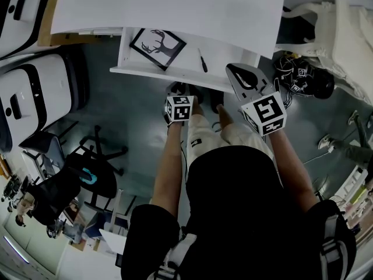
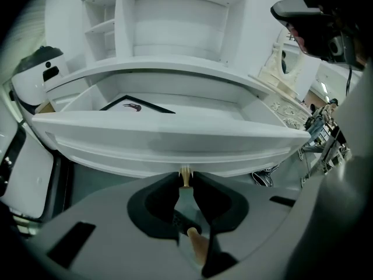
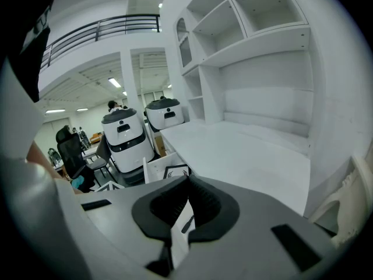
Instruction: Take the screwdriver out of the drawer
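The white drawer (image 1: 175, 72) stands pulled out from under the desk top (image 1: 169, 4). In it lie a thin black screwdriver (image 1: 202, 60) at the right and a framed deer picture (image 1: 157, 46) at the left. My left gripper (image 1: 178, 89) is at the drawer's front, and its jaws are shut on a small tan knob (image 2: 185, 177) under the front panel (image 2: 169, 139). That panel hides the screwdriver in the left gripper view, where only the picture (image 2: 137, 105) shows. My right gripper (image 1: 236, 70) hangs shut and holds nothing, just right of the drawer's front corner.
Two white robot bodies (image 1: 29, 92) stand left of the desk, with a black office chair (image 1: 87, 177) below them. A cream bag (image 1: 332, 34) and a tangle of black cables (image 1: 303, 77) lie at the right. White shelves (image 2: 169, 22) rise behind the desk.
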Motion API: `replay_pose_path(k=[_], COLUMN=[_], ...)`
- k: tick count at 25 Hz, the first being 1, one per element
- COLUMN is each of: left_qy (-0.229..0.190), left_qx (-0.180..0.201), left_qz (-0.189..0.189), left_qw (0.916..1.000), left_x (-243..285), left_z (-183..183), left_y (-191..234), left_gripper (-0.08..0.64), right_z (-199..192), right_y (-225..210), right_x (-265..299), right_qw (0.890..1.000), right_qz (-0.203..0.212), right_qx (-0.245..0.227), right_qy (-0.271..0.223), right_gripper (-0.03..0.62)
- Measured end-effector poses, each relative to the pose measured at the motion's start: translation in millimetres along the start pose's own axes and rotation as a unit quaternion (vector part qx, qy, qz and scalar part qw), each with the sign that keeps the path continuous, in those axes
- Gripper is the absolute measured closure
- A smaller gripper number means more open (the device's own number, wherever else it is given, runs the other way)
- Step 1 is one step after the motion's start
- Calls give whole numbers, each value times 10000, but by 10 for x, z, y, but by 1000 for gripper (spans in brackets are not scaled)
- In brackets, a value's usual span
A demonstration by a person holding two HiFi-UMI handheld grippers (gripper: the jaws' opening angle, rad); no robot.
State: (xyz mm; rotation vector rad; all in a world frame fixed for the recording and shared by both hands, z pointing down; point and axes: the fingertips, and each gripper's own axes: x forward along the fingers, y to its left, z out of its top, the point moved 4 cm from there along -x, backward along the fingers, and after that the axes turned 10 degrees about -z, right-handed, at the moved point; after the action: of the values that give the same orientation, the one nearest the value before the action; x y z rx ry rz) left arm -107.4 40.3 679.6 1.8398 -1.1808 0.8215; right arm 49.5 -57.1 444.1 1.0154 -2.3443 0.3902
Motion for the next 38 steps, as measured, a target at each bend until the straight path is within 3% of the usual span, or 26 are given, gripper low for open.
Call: replay_pose_path(k=[10,23,33,38], left_qy=[-173,-1081,-1437,-1442], left_qx=[-115,-128,-17,21], left_qz=[105,181,-23,-81], left_qw=[9997,9939,9896,9895], left_x=[-244,-913,-1090,-1088], left_z=[37,507,819,912], left_y=[-28,-31,69,174], left_gripper=[488,525,535,535], right_z=[27,-297,-720,-1035], right_y=[70,217,242,253], right_x=[154,621,1166,1447], right_qw=[9996,9950,9855,9738], right_qz=[122,323,447,593], right_qx=[-169,-417,-606,-628], right_qy=[186,848,1522,2104], right_gripper=[574,569,525,486])
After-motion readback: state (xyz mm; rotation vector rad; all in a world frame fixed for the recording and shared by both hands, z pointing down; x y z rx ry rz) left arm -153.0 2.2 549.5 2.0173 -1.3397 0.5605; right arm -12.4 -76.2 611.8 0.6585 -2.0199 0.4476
